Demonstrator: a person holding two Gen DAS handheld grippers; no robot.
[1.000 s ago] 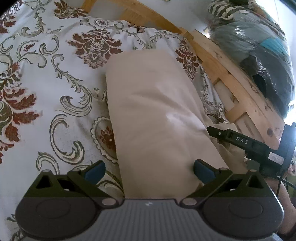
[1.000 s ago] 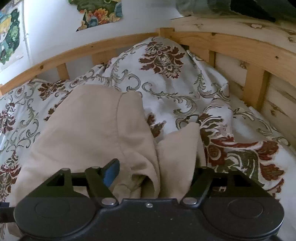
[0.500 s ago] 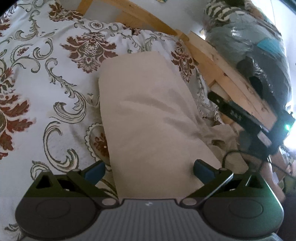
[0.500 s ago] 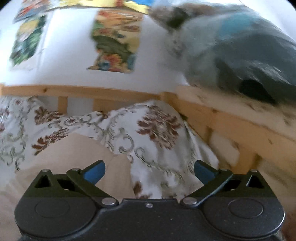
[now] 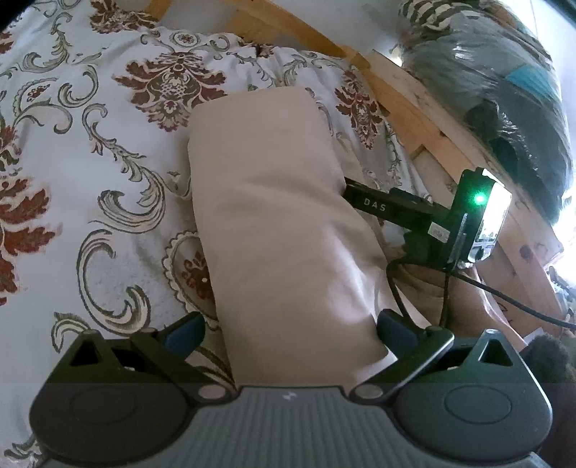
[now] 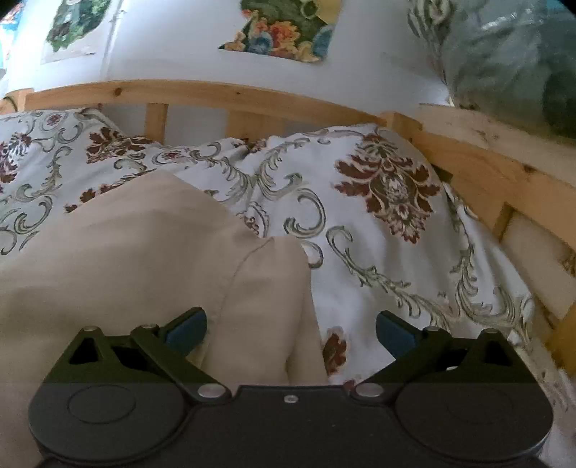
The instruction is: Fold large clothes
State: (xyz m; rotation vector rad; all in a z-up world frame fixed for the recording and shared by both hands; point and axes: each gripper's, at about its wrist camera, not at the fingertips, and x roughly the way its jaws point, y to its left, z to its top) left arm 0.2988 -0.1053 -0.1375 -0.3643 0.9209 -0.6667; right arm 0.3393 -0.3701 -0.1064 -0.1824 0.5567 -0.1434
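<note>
Beside the garment (image 5: pixel 280 223), right tool (image 5: pixel 424 216) (left view only)

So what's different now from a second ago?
The right gripper let go of the beige garment's bunched end; its jaws have just been opening and now straddle that flap without pinching. The left gripper stayed open over the garment on the floral bedspread.

Left wrist view: white capital letters "DAS" read on the black side bar of the right gripper (image 5: pixel 374 207), running along its length. A small white sticker (image 5: pixel 440 229) sits further back on the same black body; its print is too small to read. Right wrist view: the wall posters (image 6: pixel 284 32) show coloured pictures only, no legible lettering. No other text, numbers or brand marks readable in either view
</note>
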